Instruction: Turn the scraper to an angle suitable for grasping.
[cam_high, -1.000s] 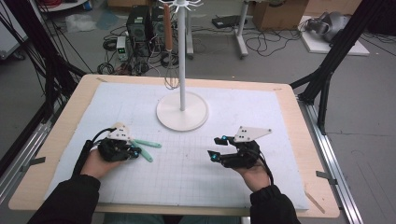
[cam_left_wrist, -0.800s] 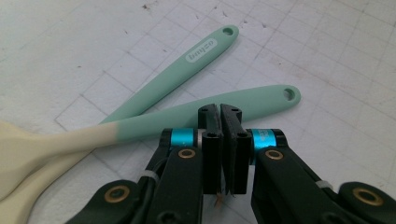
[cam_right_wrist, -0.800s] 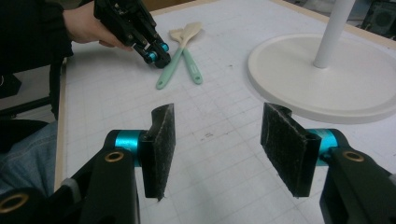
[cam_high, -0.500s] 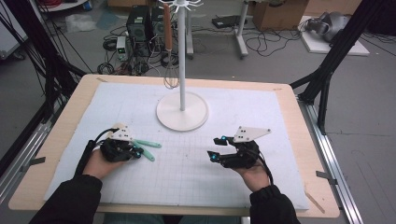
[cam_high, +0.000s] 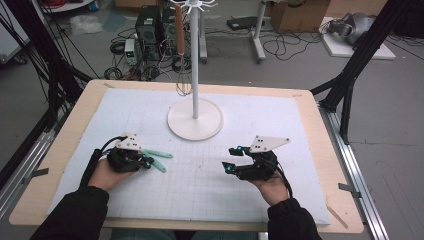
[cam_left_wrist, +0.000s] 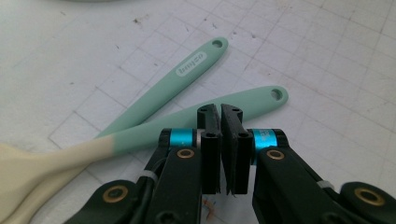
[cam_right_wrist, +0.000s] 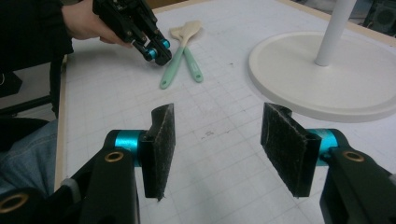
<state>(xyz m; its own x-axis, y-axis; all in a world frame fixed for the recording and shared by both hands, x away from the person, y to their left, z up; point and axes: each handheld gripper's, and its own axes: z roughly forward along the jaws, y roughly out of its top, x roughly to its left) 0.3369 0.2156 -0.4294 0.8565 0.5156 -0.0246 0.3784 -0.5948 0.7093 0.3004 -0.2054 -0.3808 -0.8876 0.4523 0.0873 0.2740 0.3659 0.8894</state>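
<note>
Spoons (cam_left_wrist: 154, 100) are lying flat on the desk (cam_high: 210, 175) just past the left gripper (cam_left_wrist: 220, 116) fingers, which are pressing together on nothing, while the right gripper (cam_right_wrist: 217, 140) fingers are gaping wide, so nothing is picked up yet.

High view fixed overhead, facing forward and down across the table (cam_high: 60, 150), left gripper view close above two spatulas (cam_left_wrist: 154, 100), right gripper view low, sharing spatulas (cam_right_wrist: 184, 51) and stand base (cam_right_wrist: 327, 79)

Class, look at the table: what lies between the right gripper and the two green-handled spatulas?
Nothing but bare gridded mat. In the high view, the stretch from the right gripper to the spatulas holds no object; the right gripper view shows the same.
</note>
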